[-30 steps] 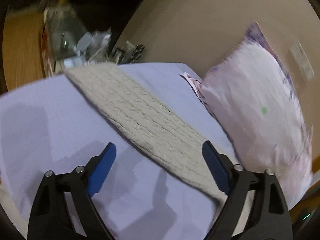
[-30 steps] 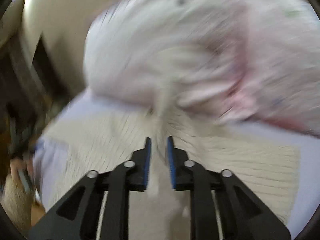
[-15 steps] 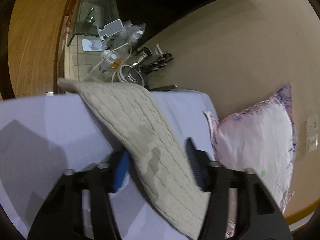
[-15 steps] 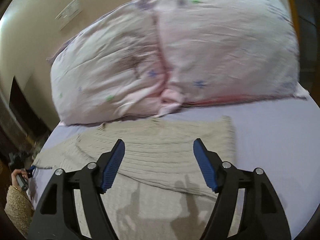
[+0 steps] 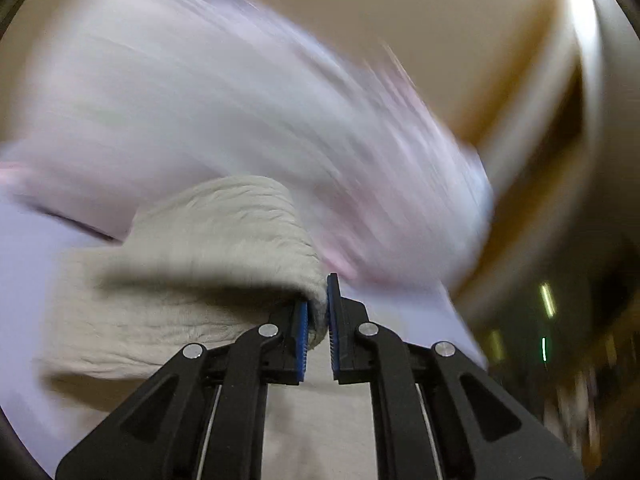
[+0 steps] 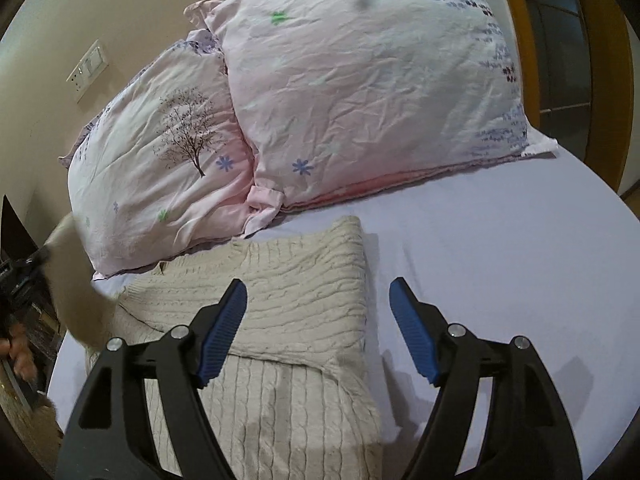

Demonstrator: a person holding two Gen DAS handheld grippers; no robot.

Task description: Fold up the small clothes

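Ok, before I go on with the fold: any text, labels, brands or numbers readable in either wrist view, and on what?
None can be read.
Sweater: no tag or label showing.
Pillows: printed trees and flowers only, no words.
Wall switch plate: no legible marking.
Left wrist view: too motion-blurred to read; the left gripper is pinching sweater fabric.

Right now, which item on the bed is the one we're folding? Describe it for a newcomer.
On the lavender bedsheet, just in front of the two pink printed pillows, lies the cream cable-knit sweater. It is the only thick, ribbed, beige thing there; the left gripper pinches one edge.
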